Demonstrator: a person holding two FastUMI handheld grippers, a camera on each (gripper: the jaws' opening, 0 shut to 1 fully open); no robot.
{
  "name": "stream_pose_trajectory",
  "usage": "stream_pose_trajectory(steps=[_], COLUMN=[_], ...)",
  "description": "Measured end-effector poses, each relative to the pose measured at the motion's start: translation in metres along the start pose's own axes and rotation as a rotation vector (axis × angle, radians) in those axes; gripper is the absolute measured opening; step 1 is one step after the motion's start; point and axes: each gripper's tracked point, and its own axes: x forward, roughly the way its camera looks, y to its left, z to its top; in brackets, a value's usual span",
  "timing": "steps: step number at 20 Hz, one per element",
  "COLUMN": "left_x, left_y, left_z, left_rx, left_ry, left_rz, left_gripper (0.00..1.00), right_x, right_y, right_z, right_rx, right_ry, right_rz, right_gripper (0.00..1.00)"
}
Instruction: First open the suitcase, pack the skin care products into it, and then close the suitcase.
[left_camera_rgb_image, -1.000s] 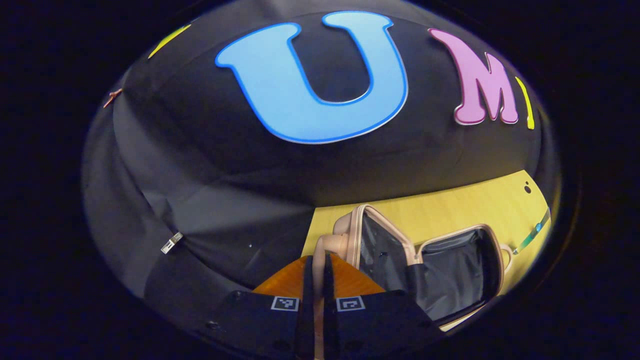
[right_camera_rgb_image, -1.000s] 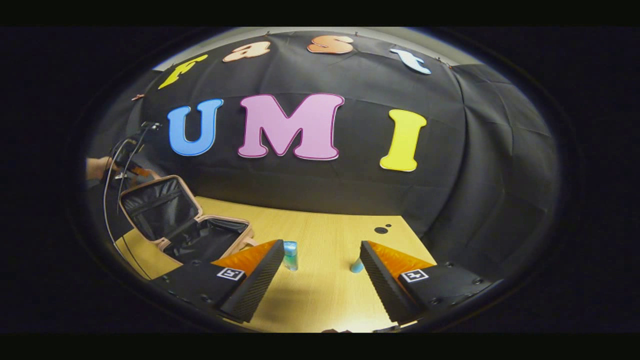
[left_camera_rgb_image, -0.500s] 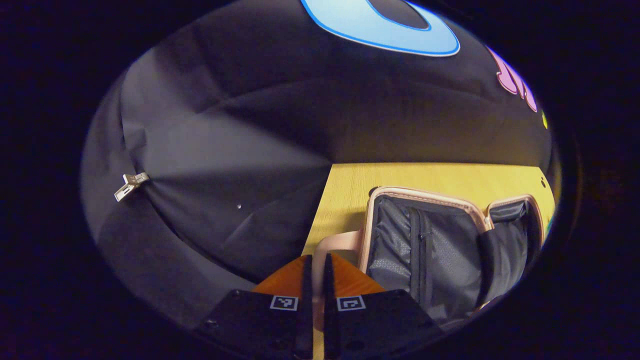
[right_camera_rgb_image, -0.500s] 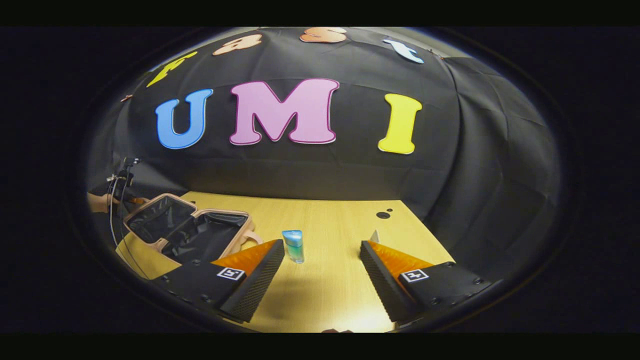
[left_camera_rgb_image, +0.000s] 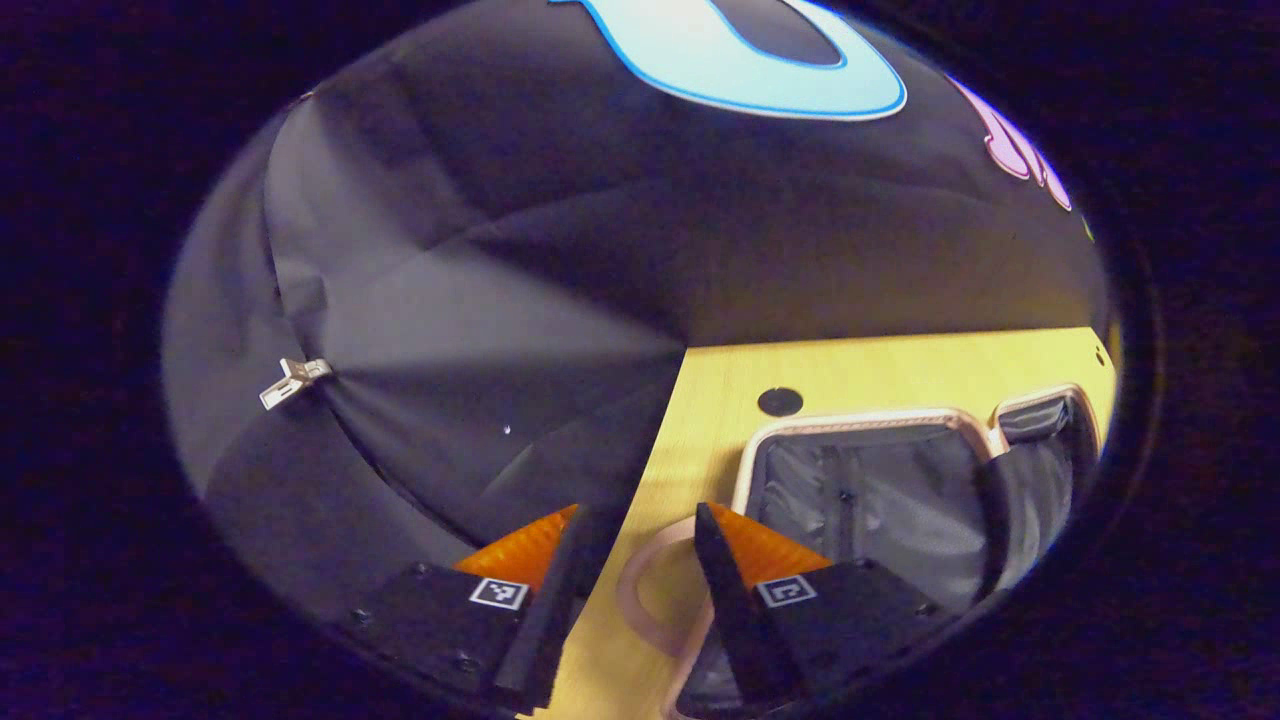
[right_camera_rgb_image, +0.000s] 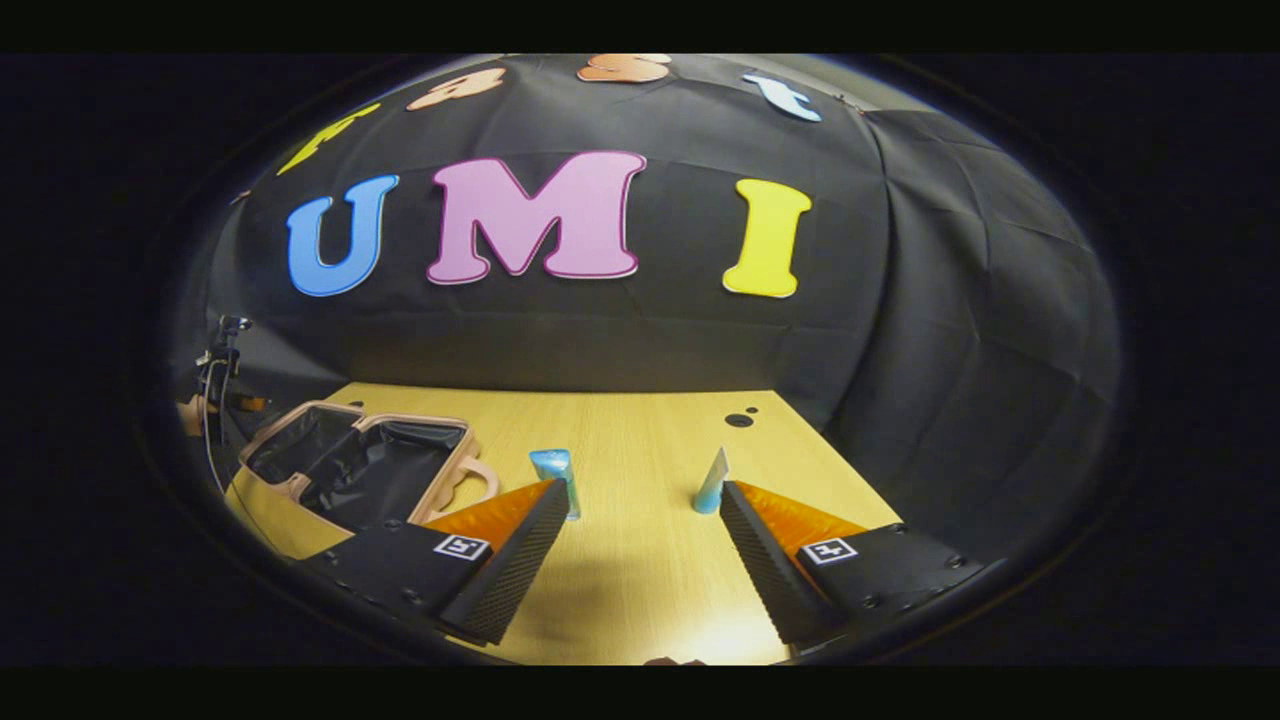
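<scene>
Lying flat open on the wooden table (right_camera_rgb_image: 640, 590), the suitcase (right_camera_rgb_image: 360, 470) shows both dark-lined halves facing up, so opening looks done and packing is my next job. I'm judging the two skin care tubes as the things to handle now: a squat blue tube (right_camera_rgb_image: 556, 478) and a slimmer pale tube (right_camera_rgb_image: 712, 484), both standing upright on their caps, well apart from each other. They look light, smooth plastic with soft walls, so I'd expect them to tip easily and to squash under a hard squeeze; I'd take each across its lower body, just above the cap. My right gripper (right_camera_rgb_image: 640, 545) has its fingers spread wide and empty, with the blue tube just beyond the tip of the finger nearer the suitcase and the pale one just beyond the tip of the other, neither between them. Over at the case, my left gripper (left_camera_rgb_image: 632, 570) also has its fingers apart, holding nothing, and the pink handle loop (left_camera_rgb_image: 650, 600) lies on the table in the gap between them, untouched as far as I can tell. Beyond the case sits a small dark hole (left_camera_rgb_image: 780, 401) in the table.
</scene>
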Motion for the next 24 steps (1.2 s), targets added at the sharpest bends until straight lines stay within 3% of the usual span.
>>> stream_pose_trajectory(steps=[1, 2, 3, 5, 10, 14, 19, 24], left_x=[-0.023, -0.044, -0.068, -0.115, -0.211, -0.257, -0.282, -0.258], left_y=[-0.016, -0.037, -0.059, -0.11, -0.272, -0.374, -0.495, -0.569], left_z=[0.024, 0.046, 0.063, 0.093, 0.12, 0.109, 0.057, -0.014], left_rx=[-0.011, -0.019, -0.018, 0.002, -0.012, -0.014, -0.011, 0.047], left_ry=[-0.075, -0.142, -0.203, -0.299, -0.377, -0.413, -0.342, -0.22], left_rz=[-0.017, -0.052, -0.091, -0.17, -0.434, -0.536, -0.676, -0.722], left_gripper=[0.77, 0.93, 0.99, 0.98, 0.98, 0.98, 0.98, 0.98], right_x=[-0.003, -0.006, -0.009, -0.015, -0.02, -0.019, -0.002, 0.025], right_y=[-0.003, -0.007, -0.011, -0.02, -0.038, -0.053, -0.07, -0.084], right_z=[0.004, 0.007, 0.008, 0.014, 0.028, 0.032, 0.016, -0.013], right_rx=[0.003, 0.005, 0.01, 0.027, 0.031, 0.041, 0.064, 0.053], right_ry=[-0.017, -0.025, -0.029, -0.043, -0.073, -0.081, -0.05, 0.002], right_rz=[-0.003, -0.007, -0.01, -0.025, -0.048, -0.063, -0.07, -0.068], right_gripper=[0.97, 0.97, 0.97, 0.96, 0.96, 0.97, 0.96, 0.97])
